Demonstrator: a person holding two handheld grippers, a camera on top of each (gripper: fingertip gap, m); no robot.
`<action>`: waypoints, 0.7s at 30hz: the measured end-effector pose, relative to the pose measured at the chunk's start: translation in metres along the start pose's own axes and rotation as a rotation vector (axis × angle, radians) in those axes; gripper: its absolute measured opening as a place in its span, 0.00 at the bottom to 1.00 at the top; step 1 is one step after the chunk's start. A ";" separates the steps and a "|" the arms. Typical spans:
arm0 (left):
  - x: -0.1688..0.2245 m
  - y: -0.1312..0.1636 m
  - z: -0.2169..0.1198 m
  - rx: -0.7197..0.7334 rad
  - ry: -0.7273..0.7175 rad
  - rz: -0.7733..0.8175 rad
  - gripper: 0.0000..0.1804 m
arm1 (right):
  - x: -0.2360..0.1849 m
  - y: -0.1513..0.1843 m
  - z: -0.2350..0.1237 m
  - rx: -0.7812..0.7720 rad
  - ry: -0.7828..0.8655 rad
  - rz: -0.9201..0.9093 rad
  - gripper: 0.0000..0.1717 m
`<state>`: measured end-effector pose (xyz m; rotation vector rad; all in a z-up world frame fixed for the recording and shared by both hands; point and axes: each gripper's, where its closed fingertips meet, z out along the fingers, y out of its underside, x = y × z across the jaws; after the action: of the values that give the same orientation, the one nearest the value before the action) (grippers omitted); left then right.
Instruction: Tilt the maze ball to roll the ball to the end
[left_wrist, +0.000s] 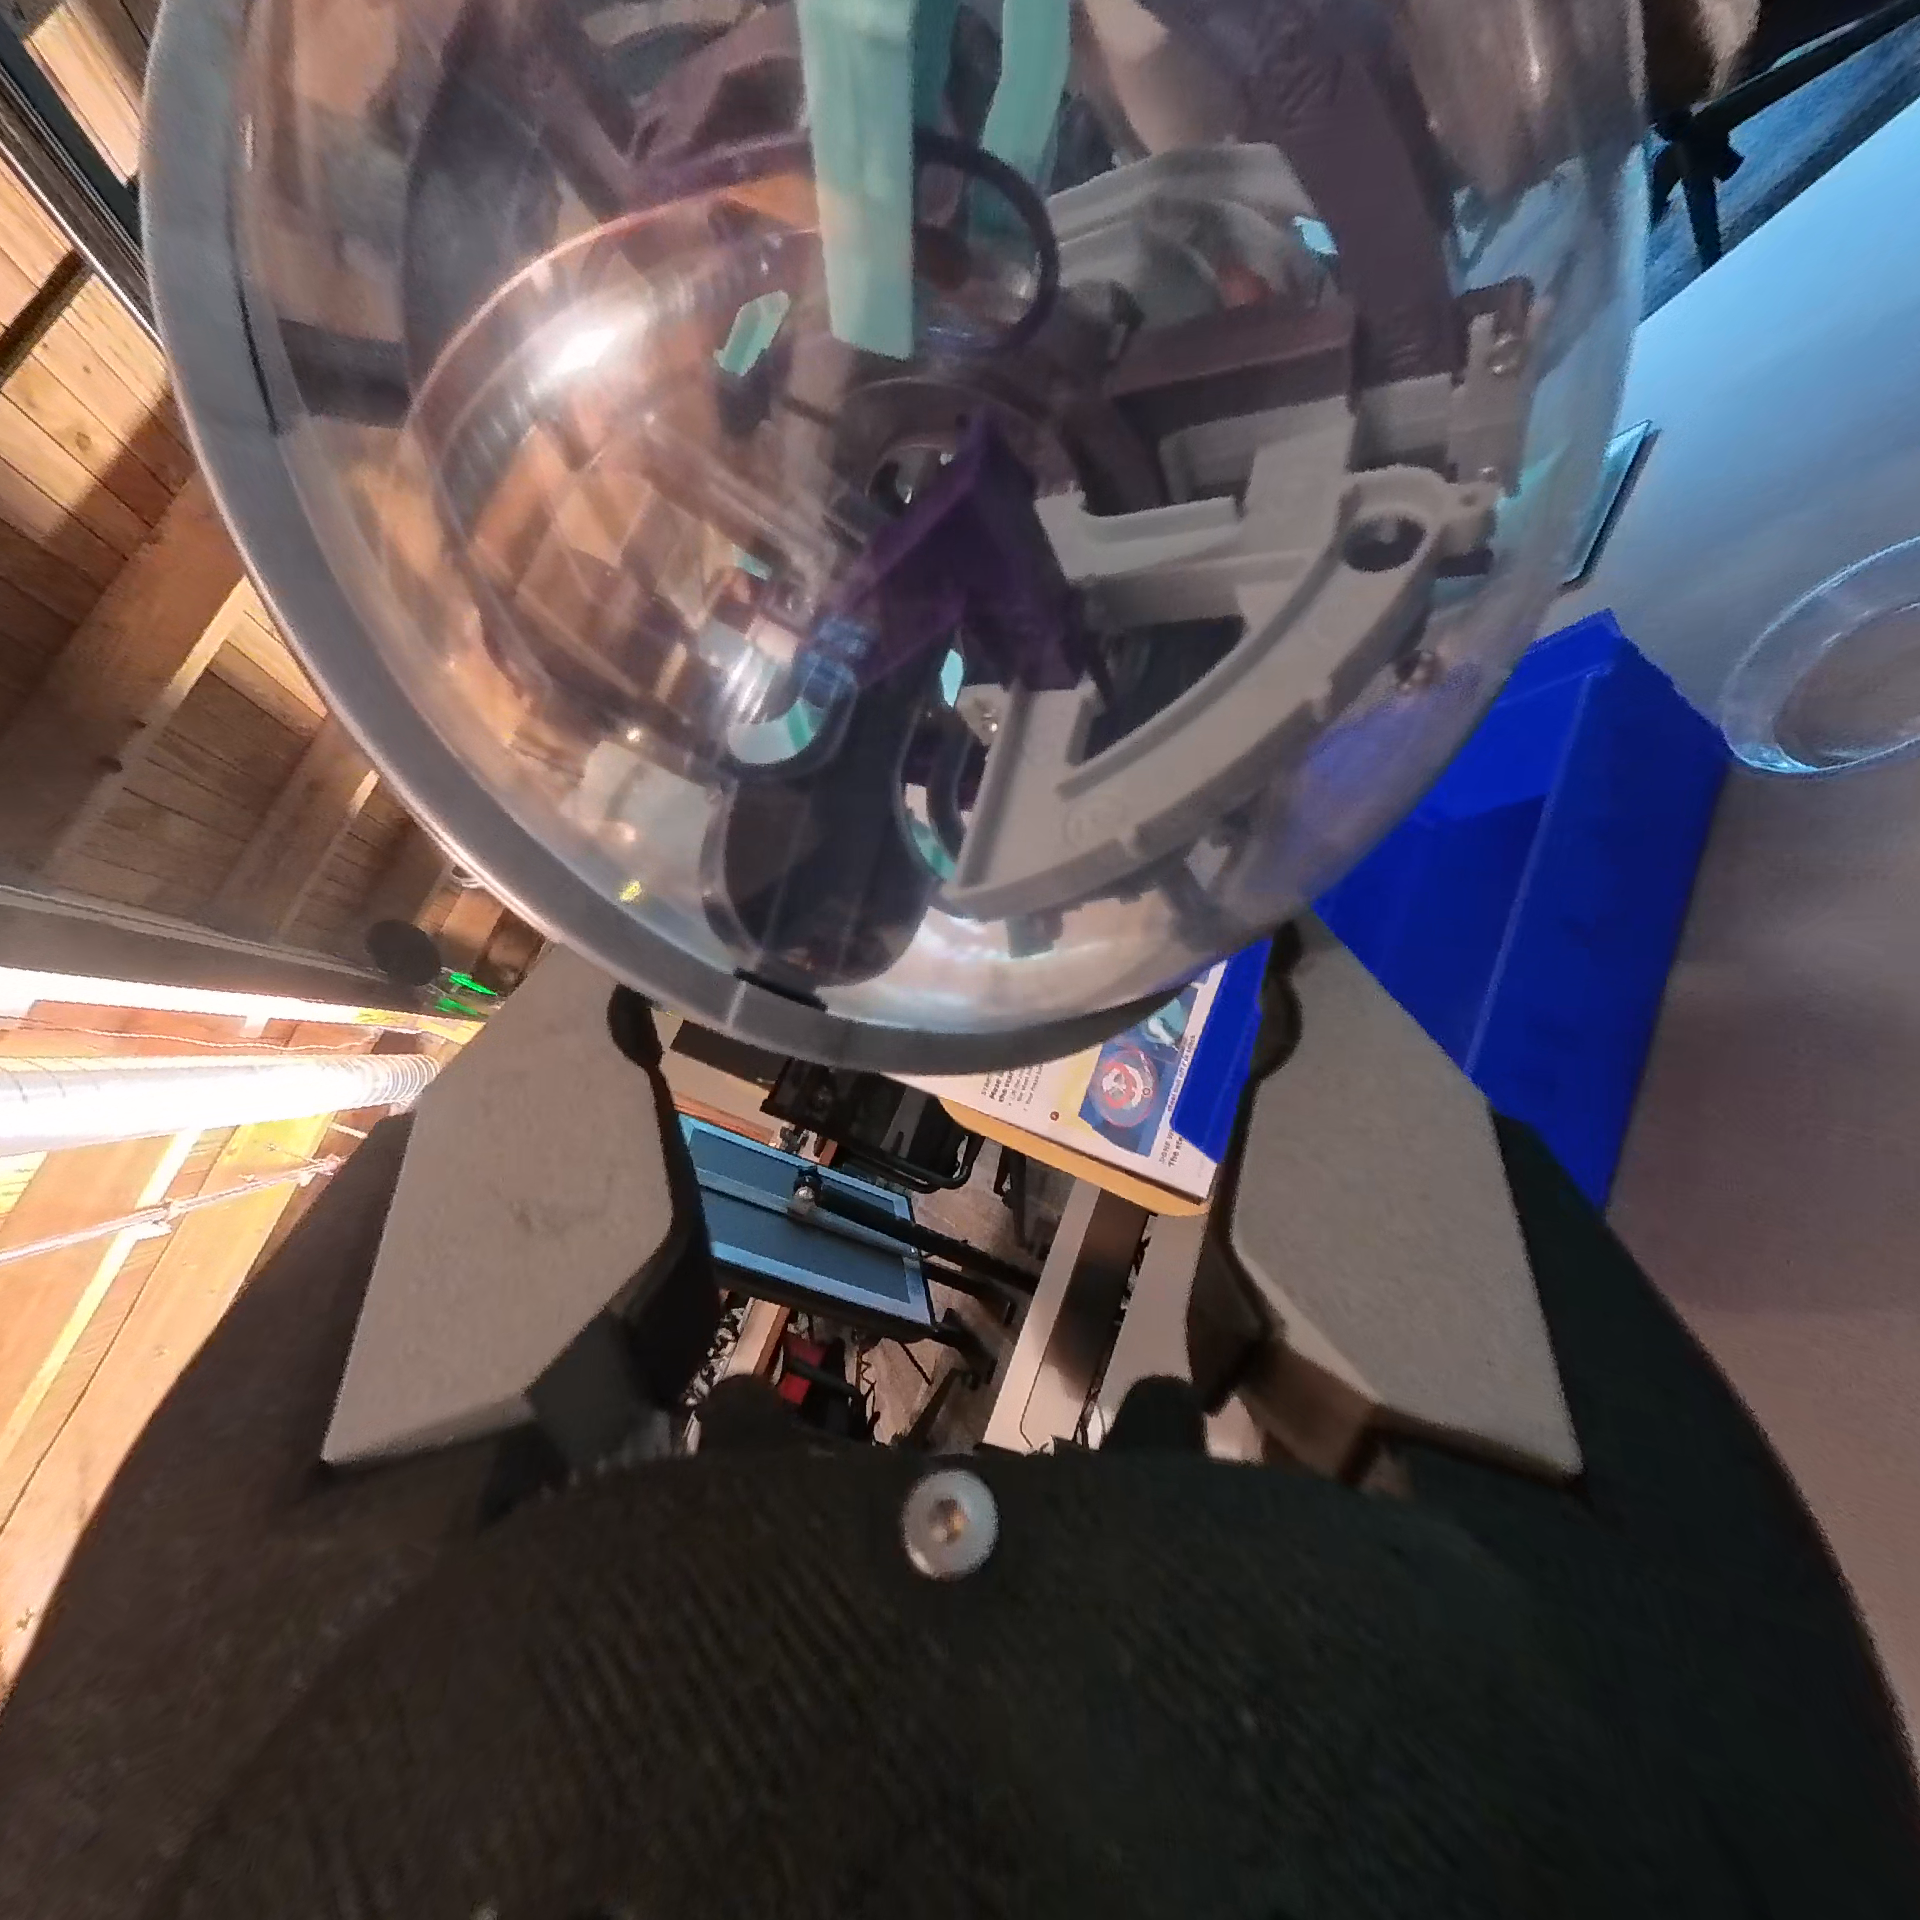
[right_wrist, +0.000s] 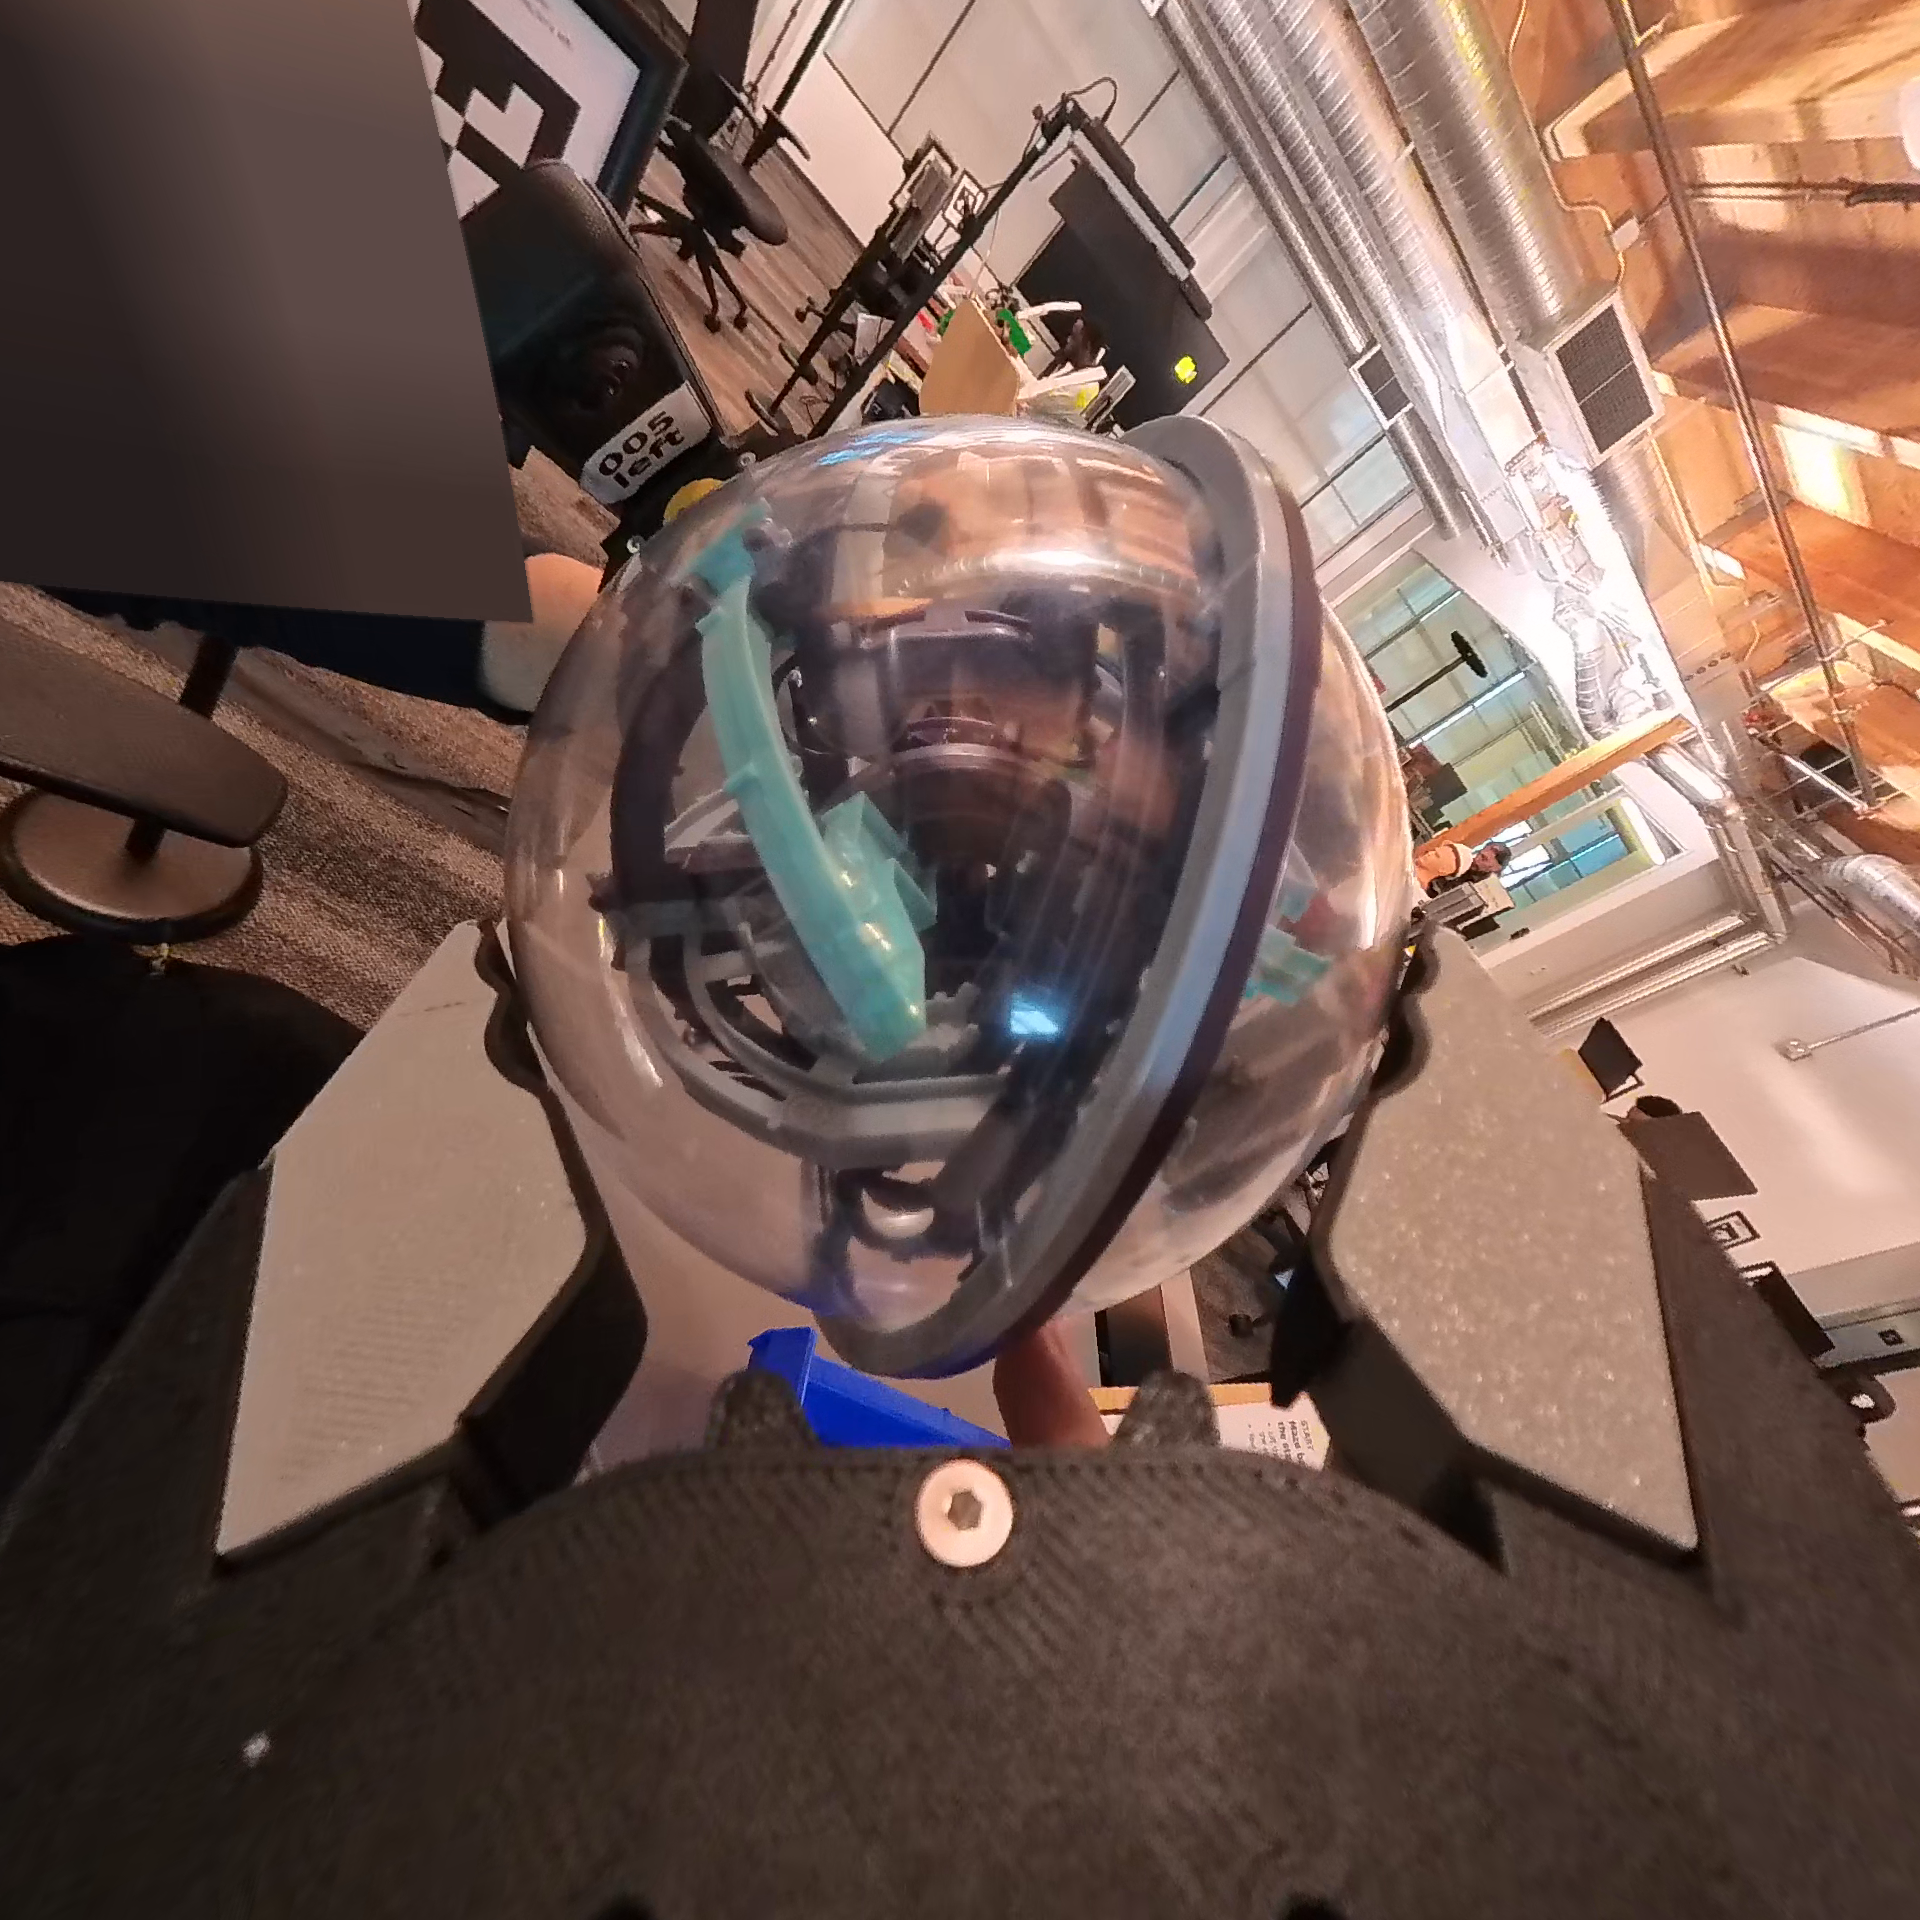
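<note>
right gripper (right_wrist: 951, 997): both fingers (right_wrist: 1475, 1174) clamped on the maze ball (right_wrist: 935, 862), dark wavy pads pressed to its left and right flanks, so the sphere sits squarely between the tips and bulges forward past them. Its grey equator seam (right_wrist: 1236, 831) runs diagonally, upper tip-side down toward the palm, teal track (right_wrist: 800, 831) just inside the left-finger half

left gripper (left_wrist: 951, 997): fingers (left_wrist: 540, 1143) spread, the same ball resting just ahead of and above the tips. Pad contact is unclear, it looks cradled against the tips rather than squeezed, so released

Small silver ball (right_wrist: 899, 1210) looks to sit low in the sphere, palm side of the right fingers. Judgement: right gripper carries the grip, so tilting is a right wrist roll, with the left only steadying. Blue bin (left_wrist: 1538, 883) beyond left's right finger
</note>
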<state>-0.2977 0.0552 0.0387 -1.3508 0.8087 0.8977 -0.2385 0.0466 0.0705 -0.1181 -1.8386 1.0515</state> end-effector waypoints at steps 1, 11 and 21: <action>0.000 -0.001 0.000 0.004 0.000 -0.001 0.64 | 0.000 -0.001 0.000 0.002 0.000 0.001 0.91; 0.009 -0.005 0.000 0.026 0.019 -0.045 0.64 | -0.006 0.000 -0.004 -0.011 -0.010 0.034 0.91; 0.018 -0.013 -0.002 0.060 0.044 -0.094 0.64 | -0.013 -0.003 -0.010 -0.010 -0.017 0.080 0.91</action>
<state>-0.2780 0.0544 0.0280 -1.3488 0.7934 0.7673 -0.2232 0.0440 0.0654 -0.1905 -1.8679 1.1024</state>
